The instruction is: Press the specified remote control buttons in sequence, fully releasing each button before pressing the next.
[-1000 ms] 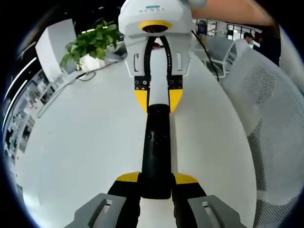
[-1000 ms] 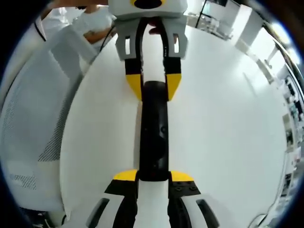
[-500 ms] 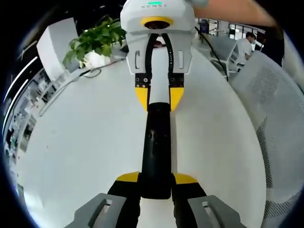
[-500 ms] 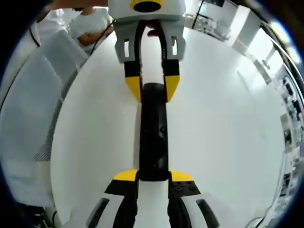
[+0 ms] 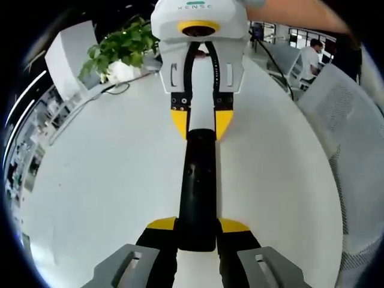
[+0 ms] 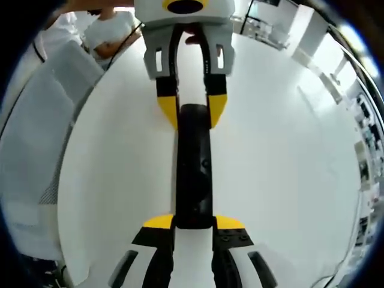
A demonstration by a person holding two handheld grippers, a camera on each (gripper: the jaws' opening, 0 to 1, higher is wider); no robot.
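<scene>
Remote control point(image 5: 197, 189), black, long, lying over white table point(image 5: 108, 180), your left gripper point(image 5: 197, 225) pinching one end, your right gripper point(image 6: 193, 222) pinching the other, potted plant point(image 5: 120, 51) beyond.

We see a glossy black plastic remote point(image 5: 197, 186), a smooth matt white table point(image 5: 108, 174), and a white mesh-fabric chair point(image 5: 354, 120).
</scene>
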